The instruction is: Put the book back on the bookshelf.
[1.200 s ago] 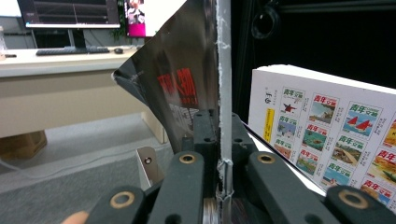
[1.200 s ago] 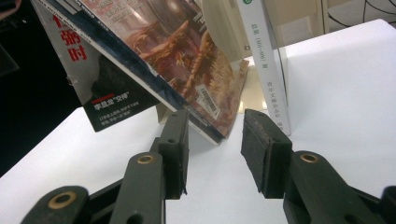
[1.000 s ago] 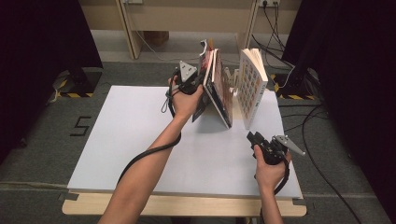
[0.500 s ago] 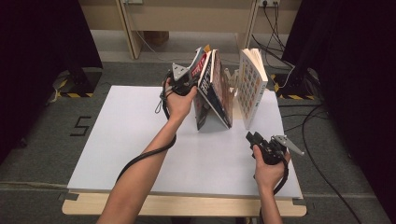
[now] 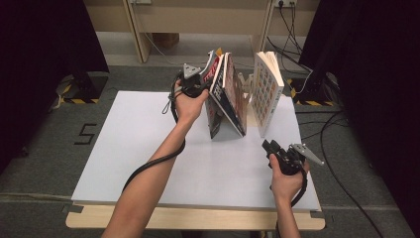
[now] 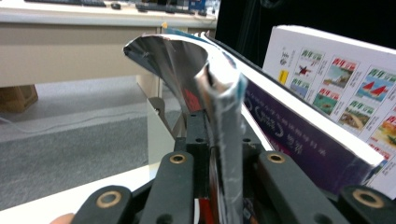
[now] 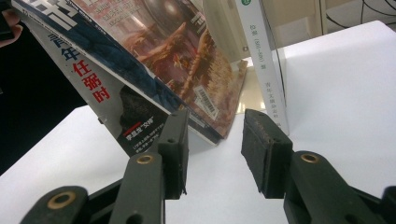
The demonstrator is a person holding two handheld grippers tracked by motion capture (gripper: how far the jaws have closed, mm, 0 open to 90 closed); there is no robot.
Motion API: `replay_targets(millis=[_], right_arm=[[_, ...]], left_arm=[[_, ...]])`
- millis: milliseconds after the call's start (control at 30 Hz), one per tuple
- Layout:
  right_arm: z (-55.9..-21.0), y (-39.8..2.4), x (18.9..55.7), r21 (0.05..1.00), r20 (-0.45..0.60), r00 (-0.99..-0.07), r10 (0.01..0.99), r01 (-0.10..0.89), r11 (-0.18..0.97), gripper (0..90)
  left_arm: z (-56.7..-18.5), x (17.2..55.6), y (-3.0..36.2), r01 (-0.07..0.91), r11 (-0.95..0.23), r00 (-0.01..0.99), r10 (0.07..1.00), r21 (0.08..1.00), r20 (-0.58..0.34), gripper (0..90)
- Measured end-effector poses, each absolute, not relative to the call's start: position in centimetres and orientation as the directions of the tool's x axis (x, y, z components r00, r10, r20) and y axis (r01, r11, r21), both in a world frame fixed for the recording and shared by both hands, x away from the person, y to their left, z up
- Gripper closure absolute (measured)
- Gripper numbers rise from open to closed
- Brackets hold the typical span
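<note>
**Left gripper pinching magazine at the book row**

White table [image 5: 148, 148] on grey carpet, dark curtains both sides, wooden furniture legs behind. Take the thick white book [image 5: 267, 91] as your landmark: it stands upright near the table's far edge, right of centre, cover full of small picture tiles.

Just left of the white book, two magazines lean together like a tent. The purple-backed magazine [image 5: 233, 94] is the nearer one to the white book, apart from it at the top, bottom edge on the table. The thin magazine [image 5: 212, 74] sits on the far side of that one from the white book, top corner curling over.

Your left gripper [image 5: 198, 82] is up at that thin magazine's top edge, furthest left of the white book. In the left gripper view the thin magazine [image 6: 219, 140] runs straight down between the black pads, both pressed on it; the jaws have just been closing a little, paper between them. Glossy cover [image 6: 173, 60] bows out above the grip.

Your right gripper [image 5: 270, 148] is near the table's front edge, below the white book, well apart from it. Its pads stand spread with nothing between them, aimed at the foot of the leaning magazines. It touches no book.
</note>
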State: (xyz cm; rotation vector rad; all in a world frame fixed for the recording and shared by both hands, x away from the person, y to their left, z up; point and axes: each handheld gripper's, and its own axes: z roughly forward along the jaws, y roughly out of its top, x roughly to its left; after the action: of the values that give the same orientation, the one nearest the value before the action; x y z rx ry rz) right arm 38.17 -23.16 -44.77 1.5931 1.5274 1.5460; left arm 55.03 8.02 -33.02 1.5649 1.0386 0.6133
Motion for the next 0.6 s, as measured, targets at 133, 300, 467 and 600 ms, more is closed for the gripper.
replay_targets(millis=[133,300,467,600], right_arm=[[-44.70,-23.07,38.14,0.877,0.391,-0.237,0.889,0.388,-0.282,61.7],[-44.73,-23.07,38.15,0.885,0.375,-0.234,0.897,0.380,-0.270,60.5],[-44.66,-23.08,38.10,0.885,0.370,-0.229,0.900,0.381,-0.267,59.8],[-44.71,-23.12,38.12,0.884,0.374,-0.229,0.899,0.382,-0.270,59.7]], left_arm=[[-32.74,54.99,8.06,0.316,-0.030,0.481,0.867,0.948,-0.133,83.8],[-32.40,54.85,7.76,0.325,-0.040,0.485,0.865,0.945,-0.130,85.7],[-32.48,54.70,7.43,0.298,-0.033,0.489,0.864,0.954,-0.123,86.0],[-32.52,54.58,7.13,0.243,-0.018,0.479,0.872,0.970,-0.104,86.2]])
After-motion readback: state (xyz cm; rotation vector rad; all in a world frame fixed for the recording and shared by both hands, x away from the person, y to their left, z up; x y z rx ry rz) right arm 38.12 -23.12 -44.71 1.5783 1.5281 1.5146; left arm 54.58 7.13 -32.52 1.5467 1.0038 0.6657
